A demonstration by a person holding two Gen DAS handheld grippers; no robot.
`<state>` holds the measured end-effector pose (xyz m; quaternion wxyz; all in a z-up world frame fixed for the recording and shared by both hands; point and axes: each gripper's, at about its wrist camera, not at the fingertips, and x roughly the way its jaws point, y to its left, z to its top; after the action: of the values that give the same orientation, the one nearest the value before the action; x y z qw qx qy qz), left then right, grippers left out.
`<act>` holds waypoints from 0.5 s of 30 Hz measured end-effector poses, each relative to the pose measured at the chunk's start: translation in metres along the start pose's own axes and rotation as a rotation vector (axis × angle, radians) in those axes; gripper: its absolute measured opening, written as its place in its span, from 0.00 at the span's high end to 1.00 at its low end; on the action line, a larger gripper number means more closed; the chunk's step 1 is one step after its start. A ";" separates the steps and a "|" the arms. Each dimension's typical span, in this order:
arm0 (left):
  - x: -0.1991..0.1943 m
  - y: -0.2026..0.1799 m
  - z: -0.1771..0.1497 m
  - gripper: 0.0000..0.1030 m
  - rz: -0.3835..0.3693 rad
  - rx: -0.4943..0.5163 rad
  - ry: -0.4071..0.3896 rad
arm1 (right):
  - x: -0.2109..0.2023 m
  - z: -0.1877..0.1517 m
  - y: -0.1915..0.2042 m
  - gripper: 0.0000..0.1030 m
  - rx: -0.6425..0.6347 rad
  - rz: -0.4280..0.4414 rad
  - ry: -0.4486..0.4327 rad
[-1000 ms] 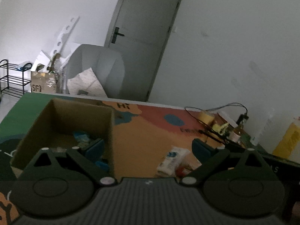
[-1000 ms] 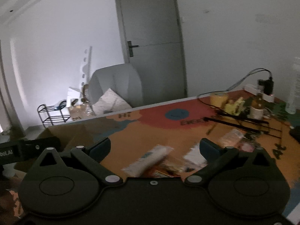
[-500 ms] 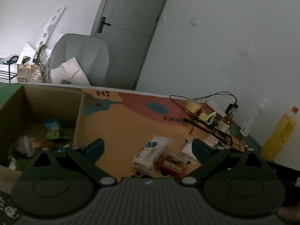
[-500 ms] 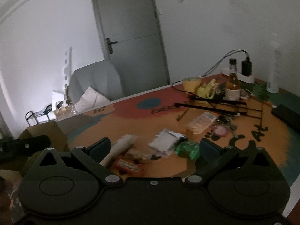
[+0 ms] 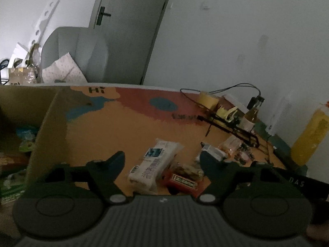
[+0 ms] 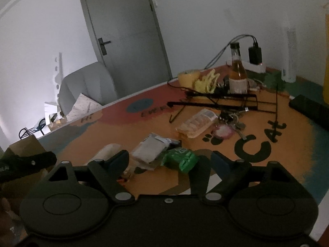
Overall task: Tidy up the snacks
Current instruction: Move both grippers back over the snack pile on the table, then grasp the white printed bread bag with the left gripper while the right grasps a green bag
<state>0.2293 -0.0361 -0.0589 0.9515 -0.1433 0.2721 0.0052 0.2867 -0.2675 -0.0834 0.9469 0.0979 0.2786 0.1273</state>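
Observation:
Loose snacks lie in a cluster on the orange mat. My left gripper (image 5: 162,159) is open and empty, just above a white packet (image 5: 155,164) and a red bar (image 5: 183,182). A cardboard box (image 5: 44,131) at the left holds several snacks. My right gripper (image 6: 169,159) is open and empty, close over a green packet (image 6: 182,158) and a silver packet (image 6: 152,149). A clear biscuit pack (image 6: 196,122) lies further back. The left gripper's body (image 6: 26,162) shows at the left of the right wrist view.
A black wire rack (image 6: 222,100), a brown bottle (image 6: 237,74), keys (image 6: 230,119) and a charger with cables (image 6: 255,54) crowd the back right. A yellow bottle (image 5: 310,135) stands at the far right. A grey chair (image 5: 76,53) and door are behind the table.
Both grippers have swung right and dropped closer to the snack cluster. The box has slid to the left edge of the left wrist view. Both stay open.

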 end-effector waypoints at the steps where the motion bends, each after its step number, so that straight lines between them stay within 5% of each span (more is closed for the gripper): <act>1: 0.004 0.000 0.000 0.31 0.002 0.000 0.008 | 0.004 0.000 -0.001 0.20 0.003 0.001 0.004; 15: 0.076 0.011 -0.001 0.42 0.051 0.016 0.120 | 0.065 0.003 -0.016 0.27 0.061 -0.046 0.066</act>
<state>0.2920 -0.0308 -0.1024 0.9341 -0.1288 0.3324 0.0185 0.3440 -0.2634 -0.1174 0.9365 0.1160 0.3156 0.0999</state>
